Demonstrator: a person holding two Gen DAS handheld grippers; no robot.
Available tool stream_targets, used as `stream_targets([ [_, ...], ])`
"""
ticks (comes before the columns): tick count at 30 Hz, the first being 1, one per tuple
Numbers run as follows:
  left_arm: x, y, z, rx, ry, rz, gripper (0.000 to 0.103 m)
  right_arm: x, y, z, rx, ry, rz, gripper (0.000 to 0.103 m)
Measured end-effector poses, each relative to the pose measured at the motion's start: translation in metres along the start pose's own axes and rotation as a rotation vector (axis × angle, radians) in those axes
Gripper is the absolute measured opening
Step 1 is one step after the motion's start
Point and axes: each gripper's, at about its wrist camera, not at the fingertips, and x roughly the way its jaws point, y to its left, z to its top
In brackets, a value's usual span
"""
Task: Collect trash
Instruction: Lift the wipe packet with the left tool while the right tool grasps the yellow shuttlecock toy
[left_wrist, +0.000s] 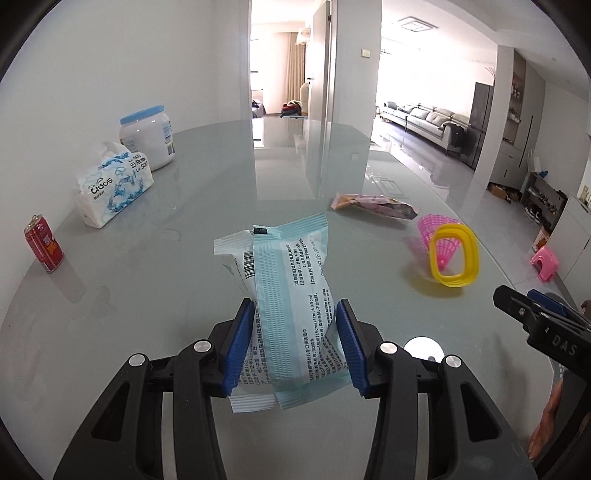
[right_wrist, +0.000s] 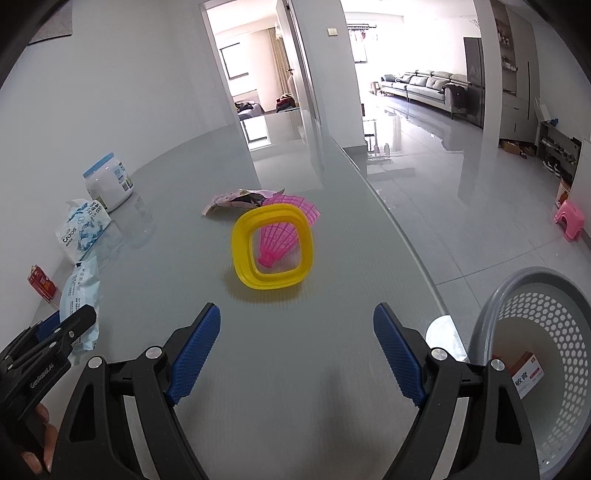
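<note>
My left gripper (left_wrist: 295, 314) is shut on a light blue wet-wipe packet (left_wrist: 284, 295) and holds it upright above the grey glass table (left_wrist: 166, 280). The packet and left gripper (right_wrist: 79, 317) also show at the left of the right wrist view, with the packet (right_wrist: 83, 295) sticking up. My right gripper (right_wrist: 297, 314) is open and empty over the table, just short of a yellow ring (right_wrist: 271, 251) with a pink mesh piece (right_wrist: 284, 229) in it. A pink snack wrapper (right_wrist: 236, 199) lies beyond them. It also shows in the left wrist view (left_wrist: 373, 205).
A grey perforated basket (right_wrist: 546, 332) stands off the table's right edge with a red-and-white box (right_wrist: 526, 373) inside. A red can (left_wrist: 43, 245), a tissue pack (left_wrist: 110, 184) and a white jar (left_wrist: 149, 138) stand at the left. A pink stool (right_wrist: 569, 219) is on the floor.
</note>
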Motion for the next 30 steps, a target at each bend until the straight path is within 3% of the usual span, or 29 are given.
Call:
stream_targets([
  [9,0.001,0.02,-0.003,-0.018,-0.009,0.018,0.045,0.038,0.023,0.022,-0.01,0.04,-0.055,0.081],
  [16,0.006,0.029,-0.004,-0.052,0.012,-0.011,0.045,0.069,0.031,0.033,-0.018,0.091,-0.08,0.081],
  [21,0.006,0.03,-0.006,-0.058,0.019,-0.021,0.045,0.079,0.035,0.036,-0.039,0.085,-0.145,0.081],
  [30,0.007,0.032,-0.006,-0.067,0.023,-0.027,0.045,0.091,0.042,0.037,-0.059,0.097,-0.16,0.081],
])
